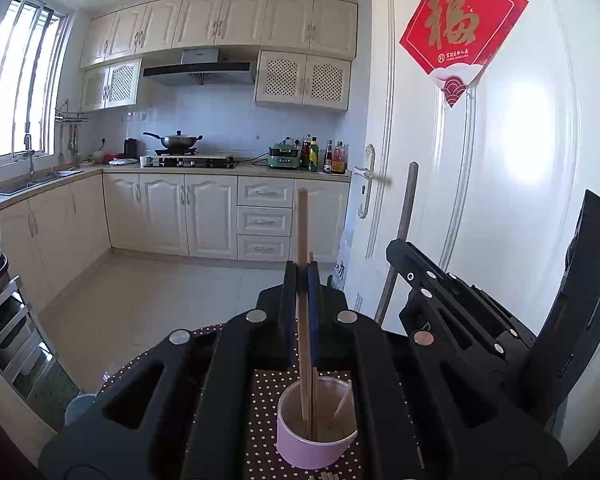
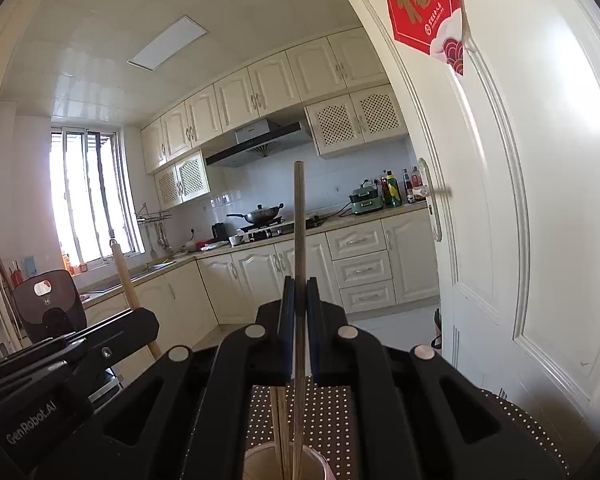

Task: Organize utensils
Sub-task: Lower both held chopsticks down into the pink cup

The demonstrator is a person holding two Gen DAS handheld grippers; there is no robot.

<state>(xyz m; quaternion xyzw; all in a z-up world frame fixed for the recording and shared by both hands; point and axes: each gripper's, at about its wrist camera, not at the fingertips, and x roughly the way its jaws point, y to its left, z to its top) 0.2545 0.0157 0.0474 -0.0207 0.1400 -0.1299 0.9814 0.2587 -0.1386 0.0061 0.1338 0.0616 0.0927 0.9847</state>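
My left gripper [image 1: 302, 270] is shut on a pale wooden chopstick [image 1: 302, 224] that stands upright, its lower end inside a pink cup [image 1: 312, 454]. Other sticks [image 1: 342, 406] rest in that cup. To its right, my right gripper [image 1: 398, 254] grips a darker chopstick [image 1: 407, 208]. In the right wrist view, the right gripper [image 2: 299, 284] is shut on that dark chopstick [image 2: 298, 220], which reaches down into the cup [image 2: 256, 460]. The left gripper [image 2: 148, 320] shows at the left with its wooden chopstick [image 2: 123, 276].
The cup stands on a table with a brown polka-dot cloth [image 1: 268, 384]. A white door [image 1: 500, 160] with a red paper sign is close on the right. Kitchen cabinets [image 1: 204, 216], a stove with a wok and a sink lie beyond. A dark appliance [image 2: 50, 304] sits at the left.
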